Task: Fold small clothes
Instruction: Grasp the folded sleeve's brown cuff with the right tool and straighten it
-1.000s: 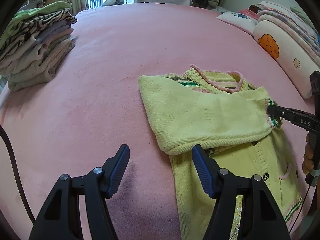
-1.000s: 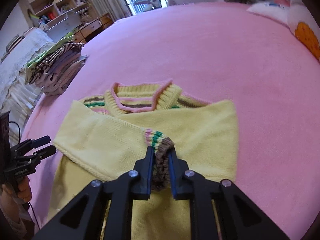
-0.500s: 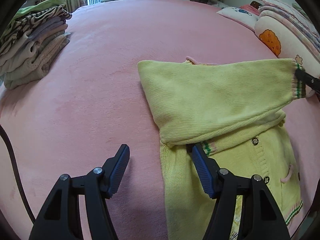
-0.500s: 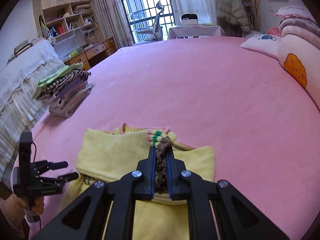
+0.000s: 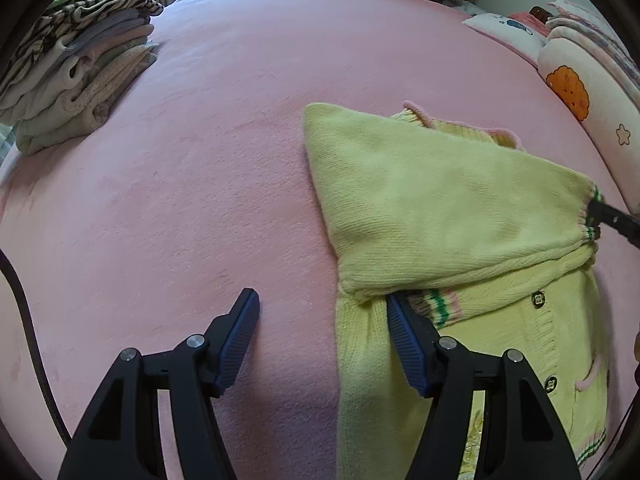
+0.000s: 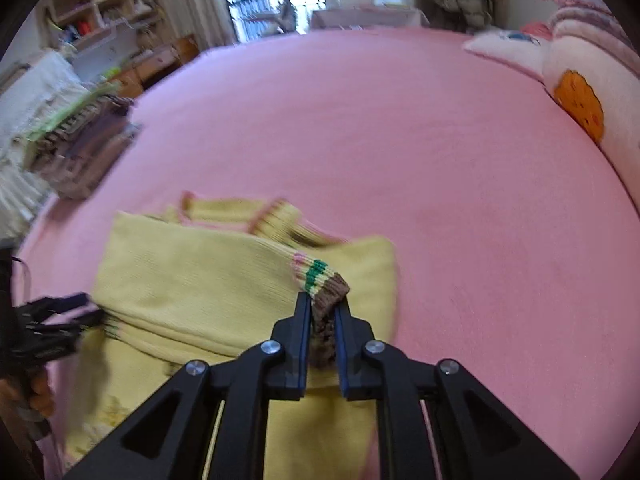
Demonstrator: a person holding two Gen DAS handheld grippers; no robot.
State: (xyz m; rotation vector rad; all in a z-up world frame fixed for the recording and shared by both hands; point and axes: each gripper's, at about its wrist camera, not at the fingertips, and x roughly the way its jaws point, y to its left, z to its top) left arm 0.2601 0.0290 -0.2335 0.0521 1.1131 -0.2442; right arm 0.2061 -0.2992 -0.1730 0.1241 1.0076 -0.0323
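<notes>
A small yellow knit cardigan (image 5: 460,312) lies on the pink bed (image 5: 240,140); it also shows in the right wrist view (image 6: 192,288). My right gripper (image 6: 323,312) is shut on the striped sleeve cuff (image 6: 326,296) and holds the sleeve (image 5: 432,196) stretched across the cardigan's chest. In the left wrist view the right gripper's tip (image 5: 612,220) shows at the cuff. My left gripper (image 5: 320,308) is open, low over the cardigan's left edge, its right finger (image 5: 404,340) over the knit near the other sleeve's striped cuff (image 5: 438,304).
A stack of folded clothes (image 5: 76,60) sits at the far left of the bed, also in the right wrist view (image 6: 80,144). Pillows (image 5: 580,92) line the right side. Shelves and a window stand beyond the bed.
My right gripper lifted the sleeve by its cuff, carried it to the right and has now come lower, the sleeve draped over the chest. My left gripper stayed open in place.
</notes>
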